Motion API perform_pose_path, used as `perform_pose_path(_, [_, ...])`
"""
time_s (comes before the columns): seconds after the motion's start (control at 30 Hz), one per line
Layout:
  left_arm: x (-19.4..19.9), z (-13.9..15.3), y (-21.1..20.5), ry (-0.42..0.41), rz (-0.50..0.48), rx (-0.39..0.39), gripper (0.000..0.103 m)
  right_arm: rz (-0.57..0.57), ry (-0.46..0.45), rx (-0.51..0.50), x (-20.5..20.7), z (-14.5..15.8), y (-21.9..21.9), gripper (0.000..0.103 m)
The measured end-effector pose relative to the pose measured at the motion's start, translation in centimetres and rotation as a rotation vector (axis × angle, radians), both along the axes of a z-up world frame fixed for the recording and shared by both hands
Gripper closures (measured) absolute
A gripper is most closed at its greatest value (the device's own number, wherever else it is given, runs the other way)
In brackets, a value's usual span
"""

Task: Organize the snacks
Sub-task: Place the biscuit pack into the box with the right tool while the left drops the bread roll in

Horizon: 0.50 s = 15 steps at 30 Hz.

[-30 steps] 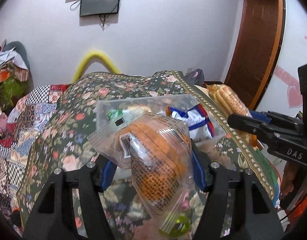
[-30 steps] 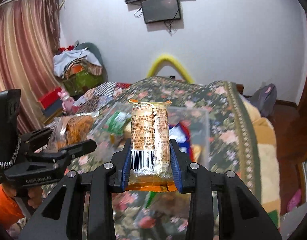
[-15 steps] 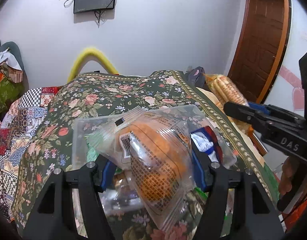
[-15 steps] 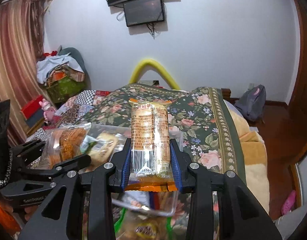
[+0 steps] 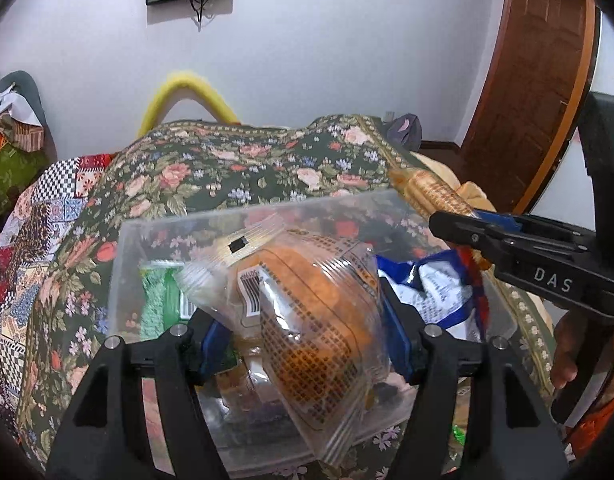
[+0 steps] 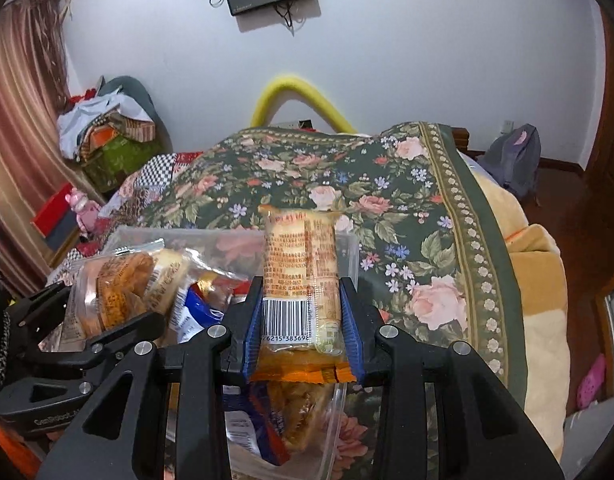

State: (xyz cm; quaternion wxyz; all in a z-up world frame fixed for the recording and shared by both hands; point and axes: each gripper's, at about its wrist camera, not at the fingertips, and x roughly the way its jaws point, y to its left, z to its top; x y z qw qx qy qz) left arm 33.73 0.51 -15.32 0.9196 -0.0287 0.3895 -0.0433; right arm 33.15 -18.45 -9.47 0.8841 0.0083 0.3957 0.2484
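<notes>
Both hands have carried forward over the clear plastic bin (image 5: 243, 224) on the bed. My left hand-held gripper (image 5: 303, 336) clamps the round orange pastry in clear wrap (image 5: 307, 320); my right hand-held gripper (image 6: 303, 328) clamps the long orange-printed biscuit pack (image 6: 303, 264). Delivery step; next, I judge, lower and release inside the bin's rim.

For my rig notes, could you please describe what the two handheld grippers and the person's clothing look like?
Both the left gripper and the right gripper are matte black plastic with silver screws and blue pads on the fingers. The right one's side reads "DAS" in white. An orange sleeve shows behind it.

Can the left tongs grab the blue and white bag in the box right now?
Probably not. The left tongs are already full with an orange snack packet, which also hangs between them and the blue-white bag in the box.
</notes>
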Motion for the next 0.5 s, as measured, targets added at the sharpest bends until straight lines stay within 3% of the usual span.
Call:
perform_pose_path(0.27, [-0.6, 0.3, 0.0, 0.018, 0.004, 0.000, 0.036, 0.002, -0.005, -0.042, -0.1, -0.1, 0.0, 0.069])
perform_pose_path(0.5, [-3.2, 3.1, 0.2, -0.047, -0.004, -0.011, 0.035, 0.000, -0.053, -0.037, -1.5, 1.6, -0.6, 0.052])
